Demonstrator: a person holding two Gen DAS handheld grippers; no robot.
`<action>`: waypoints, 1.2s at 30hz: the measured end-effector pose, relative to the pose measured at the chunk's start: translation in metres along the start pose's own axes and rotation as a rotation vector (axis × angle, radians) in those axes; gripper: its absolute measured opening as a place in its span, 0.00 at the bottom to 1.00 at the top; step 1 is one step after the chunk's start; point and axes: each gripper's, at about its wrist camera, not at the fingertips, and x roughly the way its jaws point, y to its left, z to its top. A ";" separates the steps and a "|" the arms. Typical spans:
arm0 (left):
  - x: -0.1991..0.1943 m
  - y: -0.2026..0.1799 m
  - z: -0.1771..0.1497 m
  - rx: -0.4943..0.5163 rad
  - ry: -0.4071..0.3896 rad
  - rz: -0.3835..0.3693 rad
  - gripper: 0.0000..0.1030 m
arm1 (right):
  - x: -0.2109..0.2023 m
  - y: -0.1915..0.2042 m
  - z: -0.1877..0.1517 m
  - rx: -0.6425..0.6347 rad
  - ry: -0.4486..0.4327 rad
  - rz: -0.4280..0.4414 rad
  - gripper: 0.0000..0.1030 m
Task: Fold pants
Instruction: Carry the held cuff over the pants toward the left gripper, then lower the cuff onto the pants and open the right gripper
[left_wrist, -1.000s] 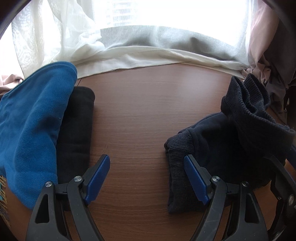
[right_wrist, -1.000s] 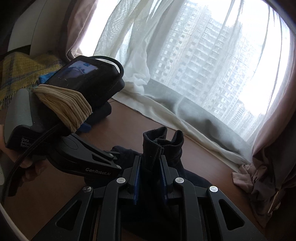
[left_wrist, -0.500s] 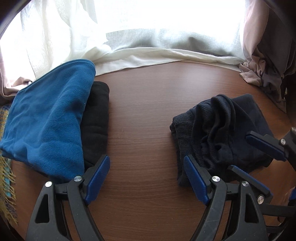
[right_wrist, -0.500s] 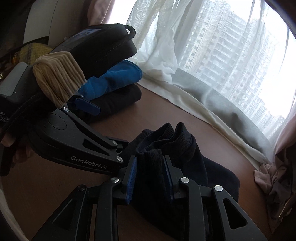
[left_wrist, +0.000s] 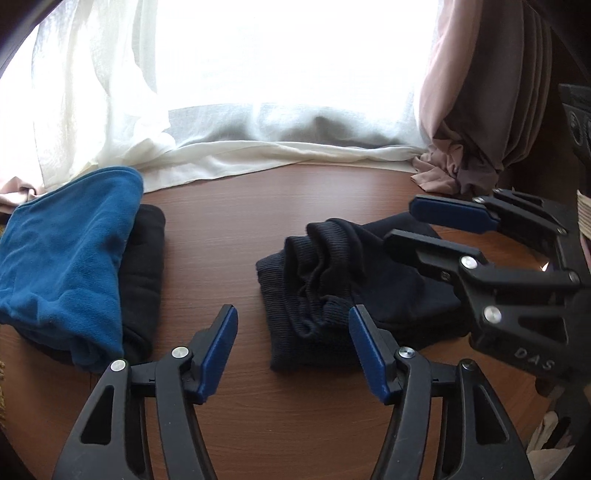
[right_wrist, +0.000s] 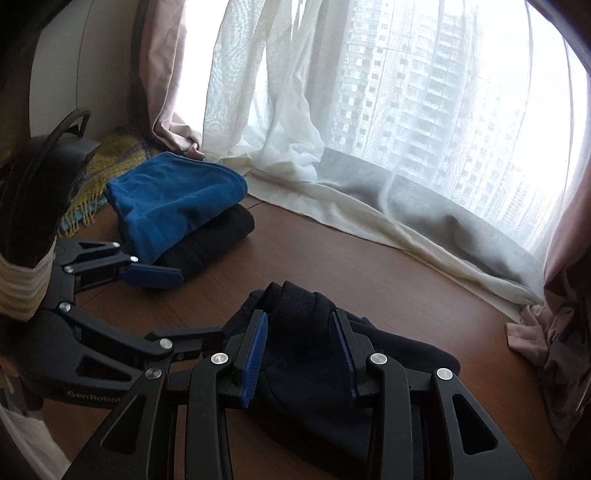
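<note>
A: Where are the pants?

B: The dark navy pants (left_wrist: 343, 291) lie folded in a compact bundle on the brown wooden table (left_wrist: 229, 236), right of the middle in the left wrist view. The ribbed cuffs (left_wrist: 314, 258) bunch up on the bundle's left side.

A: What is the left gripper (left_wrist: 293, 350) doing?

B: Its blue-padded fingers (left_wrist: 218, 354) are spread wide and hold nothing. The right-hand finger sits just at the near edge of the bundle; I cannot tell whether it touches the cloth. The other finger is over bare wood.

A: And the right gripper (right_wrist: 301, 354)?

B: It is parted too. In its own view the two blue pads (right_wrist: 255, 354) stand on either side of the upper fold of the pants (right_wrist: 306, 362), with a visible gap to the cloth at each side, so it is not pinching. In the left wrist view the right gripper (left_wrist: 421, 225) reaches in from the right, above the bundle's far end.

A: Anything else on the table?

B: A blue fleece garment (left_wrist: 62, 266) lies folded on top of a black folded garment (left_wrist: 144, 273), well apart from the pants on the left. Behind them is a yellow fringed blanket (right_wrist: 107, 166). White sheer curtains (left_wrist: 207, 110) pool along the table's far edge, with a pink drape (left_wrist: 461, 110) at the right.
</note>
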 end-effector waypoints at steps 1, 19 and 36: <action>0.001 -0.005 0.000 0.012 -0.008 -0.005 0.52 | 0.000 -0.003 0.001 0.000 0.001 0.003 0.35; 0.040 -0.005 0.008 -0.049 0.068 -0.171 0.23 | 0.033 -0.034 -0.005 0.089 0.088 0.071 0.35; 0.025 0.014 0.002 -0.131 0.065 -0.153 0.09 | 0.068 -0.026 0.004 0.097 0.152 0.204 0.35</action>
